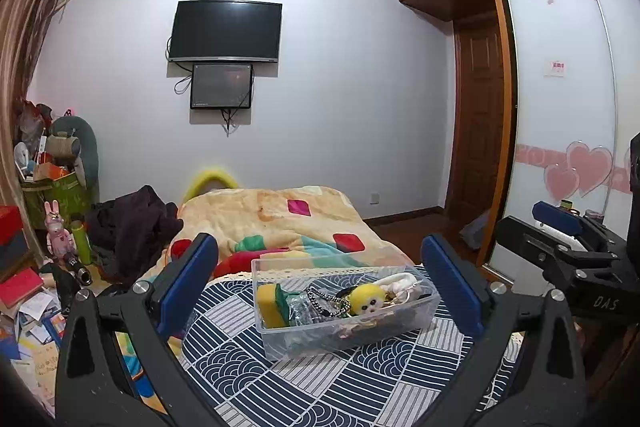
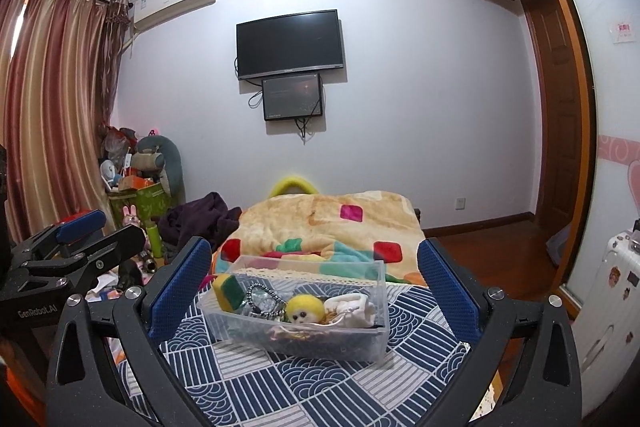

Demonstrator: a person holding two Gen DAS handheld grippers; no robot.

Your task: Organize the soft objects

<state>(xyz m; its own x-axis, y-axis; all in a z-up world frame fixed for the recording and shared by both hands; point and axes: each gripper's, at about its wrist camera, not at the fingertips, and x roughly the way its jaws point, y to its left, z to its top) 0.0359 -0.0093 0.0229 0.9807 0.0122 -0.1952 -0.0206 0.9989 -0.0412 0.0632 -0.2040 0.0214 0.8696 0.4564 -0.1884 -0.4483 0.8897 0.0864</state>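
**Both claws wide, bin ahead on the patterned cloth**

I hold my left gripper [image 1: 320, 279] and my right gripper [image 2: 316, 277] side by side, each with its 2 blue pads spread wide and nothing between them. The clear plastic bin [image 1: 360, 335] sits just ahead on the blue-and-white cloth [image 1: 304, 387], apart from both claws. Inside it lie a yellow-green sponge [image 2: 229, 290], a yellow plush face [image 2: 306, 309], a white fabric pouch [image 2: 352, 309] and a beaded chain [image 1: 326, 301]. Behind it, a colourful blanket [image 2: 320, 219] covers the bed.

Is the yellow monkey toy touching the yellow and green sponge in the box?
Apart. The right wrist view shows the yellow monkey toy and the sponge separated by a beaded chain lying between them in the clear box.
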